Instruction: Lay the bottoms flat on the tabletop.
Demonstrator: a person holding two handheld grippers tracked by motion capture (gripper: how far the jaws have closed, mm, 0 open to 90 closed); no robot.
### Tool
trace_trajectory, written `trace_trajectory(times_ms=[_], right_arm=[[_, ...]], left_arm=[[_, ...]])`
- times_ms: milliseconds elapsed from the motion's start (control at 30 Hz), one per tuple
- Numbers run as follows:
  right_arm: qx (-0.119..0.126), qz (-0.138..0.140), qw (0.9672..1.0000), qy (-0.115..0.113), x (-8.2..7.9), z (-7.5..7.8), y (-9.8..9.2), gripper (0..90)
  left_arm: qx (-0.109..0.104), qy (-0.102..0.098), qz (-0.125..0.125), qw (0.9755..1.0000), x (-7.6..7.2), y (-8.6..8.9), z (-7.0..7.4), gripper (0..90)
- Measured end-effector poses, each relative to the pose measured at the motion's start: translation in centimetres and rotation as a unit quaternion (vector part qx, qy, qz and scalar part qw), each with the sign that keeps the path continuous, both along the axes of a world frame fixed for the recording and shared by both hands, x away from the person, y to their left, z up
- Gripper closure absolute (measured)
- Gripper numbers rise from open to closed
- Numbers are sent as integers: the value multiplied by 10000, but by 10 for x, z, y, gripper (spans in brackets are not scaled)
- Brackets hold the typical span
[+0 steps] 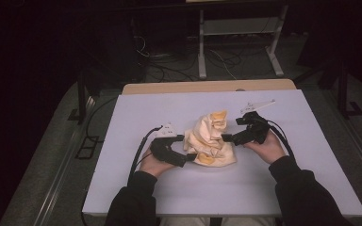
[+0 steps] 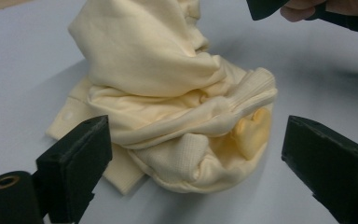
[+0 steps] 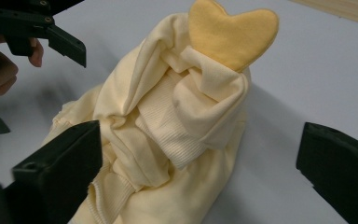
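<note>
Crumpled pale-yellow ribbed cotton garment (image 1: 209,139) flanked by open left claw (image 1: 188,147) and open right claw (image 1: 227,138); several layers may be pinched together.

The high view looks down over my bench (image 1: 122,141), while both gripper views face the same crumpled garment (image 2: 177,93) closely from opposite sides.

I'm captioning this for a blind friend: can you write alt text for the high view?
A crumpled pale yellow garment lies in the middle of a white table, flanked by a person's two hand-held black grippers. The left gripper and right gripper both reach its edges, jaws open.
</note>
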State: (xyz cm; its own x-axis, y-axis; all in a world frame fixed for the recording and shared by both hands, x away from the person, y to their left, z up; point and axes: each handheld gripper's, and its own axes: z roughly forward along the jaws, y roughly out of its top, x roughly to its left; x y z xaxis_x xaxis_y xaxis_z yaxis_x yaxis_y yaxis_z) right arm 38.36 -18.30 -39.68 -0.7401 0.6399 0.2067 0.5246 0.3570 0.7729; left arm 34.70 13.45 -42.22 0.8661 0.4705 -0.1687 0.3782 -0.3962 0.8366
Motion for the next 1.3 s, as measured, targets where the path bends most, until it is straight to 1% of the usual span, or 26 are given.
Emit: trace_trajectory(times_ms=[33,67,100,133,167,233,333,400,433,467,567,700,767,833,900,967,1000,1033,1067,1100,1133,1167,1200,1233,1267,1300], right_arm=[[38,29,10000,0,1,-1,0,77],[67,9,10000,18,2,-2,0,83],[67,9,10000,18,2,-2,0,83],[128,-40,9999,32,5,-4,1,84],[128,-40,9999,32,5,-4,1,84],[181,-75,9998,103,8,-8,1,99],[166,-70,9997,193,11,-11,1,102],[127,-70,9995,282,13,-15,2,112],[127,-70,9995,282,13,-15,2,112],[131,-61,9994,311,14,-16,3,125],[133,-56,9994,313,15,-18,4,129],[152,-65,9993,337,17,-19,7,137],[102,-83,9994,327,18,-19,9,145],[69,-102,9994,321,19,-19,12,165],[98,-94,9994,321,20,-19,12,184],[162,-133,9993,311,22,-19,13,235],[199,-157,9992,319,23,-20,14,268],[253,-152,9990,337,24,-21,14,327],[361,-120,9987,335,25,-22,16,430],[361,-120,9987,335,25,-22,16,430],[408,-98,9987,284,23,-20,18,555],[414,-85,9989,200,22,-18,17,623],[414,-85,9989,200,22,-18,17,623],[473,-78,9987,158,21,-16,16,680],[535,-76,9984,169,20,-15,15,725],[604,-119,9980,157,20,-12,13,767]], left_arm=[[0,0,0,10000,0,0,0,117],[-40,90,29,9999,2,2,-4,133],[-40,90,29,9999,2,2,-4,139],[35,206,9,9998,3,2,-8,144],[35,206,9,9998,3,2,-8,147],[152,265,-30,9995,3,1,-11,162],[178,399,-70,9990,3,-1,-15,186],[226,551,-110,9982,3,-3,-19,226],[283,598,-152,9977,4,-4,-21,226],[340,690,-202,9968,5,-6,-24,256],[293,757,-156,9966,6,-6,-25,279],[191,800,-65,9966,7,-3,-26,367],[209,834,-44,9963,8,-3,-26,399],[153,910,20,9957,8,-3,-27,434],[93,1003,185,9947,8,-3,-29,455],[-14,1156,337,9927,8,-4,-31,478],[-49,1199,424,9919,7,-4,-31,510],[-53,1238,483,9911,7,-5,-31,510],[-8,1274,527,9904,7,-6,-31,542],[-8,1274,527,9904,7,-6,-31,559],[51,1232,528,9910,6,-7,-32,575],[51,1232,528,9910,6,-7,-32,587],[74,1223,516,9911,7,-6,-32,587],[79,1233,501,9911,7,-6,-32,596],[73,1276,509,9905,7,-6,-33,606],[80,1292,510,9903,7,-6,-33,632]])
